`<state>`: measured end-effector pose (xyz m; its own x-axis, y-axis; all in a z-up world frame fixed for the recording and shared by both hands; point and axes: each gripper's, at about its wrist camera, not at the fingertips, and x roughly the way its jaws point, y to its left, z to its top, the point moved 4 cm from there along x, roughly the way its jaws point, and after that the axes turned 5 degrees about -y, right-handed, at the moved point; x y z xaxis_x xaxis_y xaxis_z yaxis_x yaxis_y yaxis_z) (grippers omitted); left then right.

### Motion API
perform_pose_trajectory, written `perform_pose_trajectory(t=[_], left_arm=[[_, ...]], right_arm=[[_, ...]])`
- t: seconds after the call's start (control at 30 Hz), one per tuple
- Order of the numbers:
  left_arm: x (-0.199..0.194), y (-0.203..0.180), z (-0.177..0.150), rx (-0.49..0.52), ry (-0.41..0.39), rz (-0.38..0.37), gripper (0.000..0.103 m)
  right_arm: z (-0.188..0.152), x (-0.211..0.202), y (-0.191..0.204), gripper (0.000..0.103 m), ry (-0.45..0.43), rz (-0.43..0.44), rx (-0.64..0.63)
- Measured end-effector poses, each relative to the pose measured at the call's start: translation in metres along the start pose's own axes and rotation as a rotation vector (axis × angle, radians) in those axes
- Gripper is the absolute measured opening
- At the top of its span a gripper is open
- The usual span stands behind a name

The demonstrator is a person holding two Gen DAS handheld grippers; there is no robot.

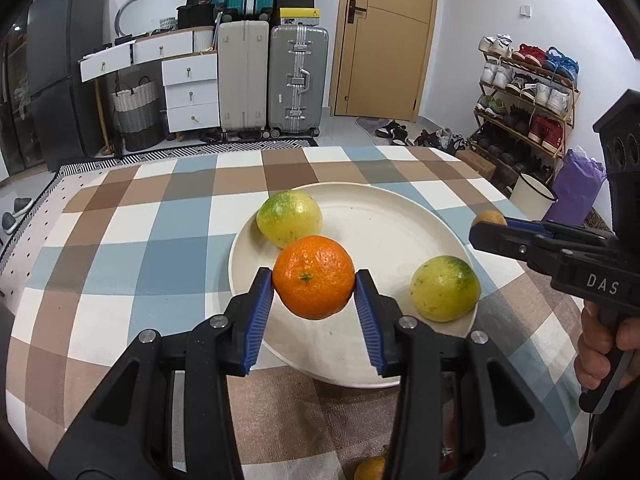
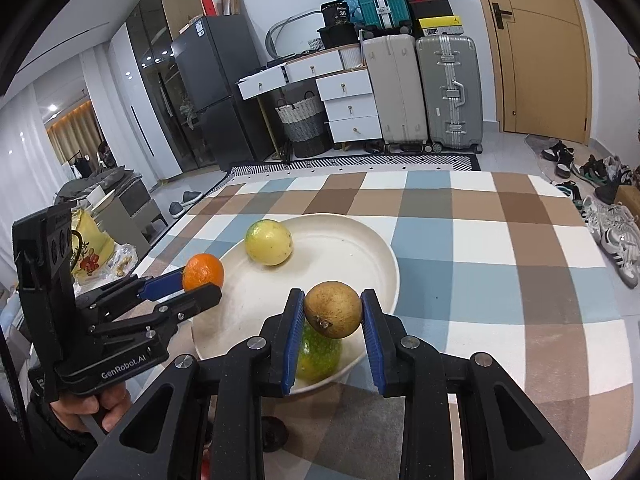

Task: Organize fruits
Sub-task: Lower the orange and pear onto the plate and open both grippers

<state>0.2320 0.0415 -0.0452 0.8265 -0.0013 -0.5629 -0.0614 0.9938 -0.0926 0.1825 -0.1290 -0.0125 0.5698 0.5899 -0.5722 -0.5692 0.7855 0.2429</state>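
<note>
My left gripper (image 1: 314, 280) is shut on an orange tangerine (image 1: 314, 277) and holds it above the near left part of a cream plate (image 1: 384, 216). Two yellow-green lemons lie on the plate, one at the far left (image 1: 289, 218) and one at the near right (image 1: 445, 289). My right gripper (image 2: 333, 312) is shut on a small brown fruit (image 2: 333, 309) above the plate's (image 2: 360, 240) near right rim, over a yellow-green lemon (image 2: 318, 354). The far lemon (image 2: 268, 242) and the left gripper with the tangerine (image 2: 203, 272) show in the right wrist view. The brown fruit (image 1: 489, 218) peeks out at the right gripper's tip in the left wrist view.
The plate rests on a checked cloth (image 1: 160, 240) covering the table. Another small fruit (image 1: 370, 468) lies near the table's front edge below my left gripper. A dark round object (image 2: 274, 436) lies under my right gripper. Suitcases (image 1: 272, 80), drawers and a shoe rack (image 1: 524, 92) stand beyond the table.
</note>
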Motion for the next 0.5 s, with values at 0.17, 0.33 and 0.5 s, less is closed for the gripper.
perform_pose_trajectory(t=[0.17,0.33,0.5], left_arm=[[0.01,0.001,-0.003,-0.005,0.016,0.003,0.039],[0.016,-0.001,-0.004,0.0,0.02,-0.004,0.039],[0.021,-0.001,-0.004,0.003,0.035,-0.004,0.039]], right_arm=[[-0.001,0.013,-0.006,0.029,0.007,-0.018,0.024],[-0.003,0.022,-0.012,0.029,0.005,-0.057,0.054],[-0.006,0.034,-0.012,0.029,0.036,-0.054,0.074]])
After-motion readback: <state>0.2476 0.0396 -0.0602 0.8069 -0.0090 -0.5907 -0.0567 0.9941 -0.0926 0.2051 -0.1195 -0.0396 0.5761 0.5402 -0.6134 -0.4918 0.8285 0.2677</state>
